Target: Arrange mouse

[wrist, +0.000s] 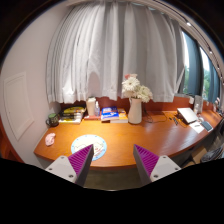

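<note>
A small pink mouse [50, 139] lies on the wooden desk [120, 140] at its left end, left of and beyond my fingers. A round pale mouse mat [88, 144] lies on the desk just ahead of my left finger. My gripper [113, 160] is held above the desk's near edge, open, with nothing between its purple pads.
A white vase of flowers [135, 103] stands mid-desk. Books [72, 115] and boxes [110, 114] sit along the back by the white curtains. A laptop [190, 116] and other items stand at the right end by the window.
</note>
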`<state>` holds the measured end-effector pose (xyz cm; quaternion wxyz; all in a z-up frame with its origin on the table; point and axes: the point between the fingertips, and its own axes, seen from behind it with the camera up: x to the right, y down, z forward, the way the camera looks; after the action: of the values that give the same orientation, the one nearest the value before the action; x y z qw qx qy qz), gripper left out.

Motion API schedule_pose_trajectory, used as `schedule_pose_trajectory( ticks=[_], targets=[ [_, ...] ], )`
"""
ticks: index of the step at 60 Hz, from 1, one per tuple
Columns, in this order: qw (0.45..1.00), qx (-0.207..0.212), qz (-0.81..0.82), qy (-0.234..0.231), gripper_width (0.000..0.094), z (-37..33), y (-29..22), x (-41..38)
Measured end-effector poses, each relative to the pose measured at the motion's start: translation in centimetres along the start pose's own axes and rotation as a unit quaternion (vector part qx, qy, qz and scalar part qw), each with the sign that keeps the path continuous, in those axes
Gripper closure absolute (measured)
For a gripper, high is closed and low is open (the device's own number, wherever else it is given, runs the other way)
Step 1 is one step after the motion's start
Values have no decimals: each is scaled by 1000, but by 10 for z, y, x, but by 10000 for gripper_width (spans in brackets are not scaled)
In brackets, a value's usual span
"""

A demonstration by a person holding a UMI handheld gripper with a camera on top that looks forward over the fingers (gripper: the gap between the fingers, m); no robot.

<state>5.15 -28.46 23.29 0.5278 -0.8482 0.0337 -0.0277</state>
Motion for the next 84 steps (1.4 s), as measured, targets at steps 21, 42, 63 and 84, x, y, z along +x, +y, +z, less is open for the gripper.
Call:
schedule_pose_trajectory(
  ticks=[21, 42, 63, 84],
  targets=[
    [990, -109, -29, -84, 145, 56, 149, -165],
    [974, -164, -48, -147, 135, 153, 173, -360],
    [975, -172, -43, -135, 143, 269, 136, -448],
    [979, -172, -37, -102, 432, 322, 114, -457]
  ],
)
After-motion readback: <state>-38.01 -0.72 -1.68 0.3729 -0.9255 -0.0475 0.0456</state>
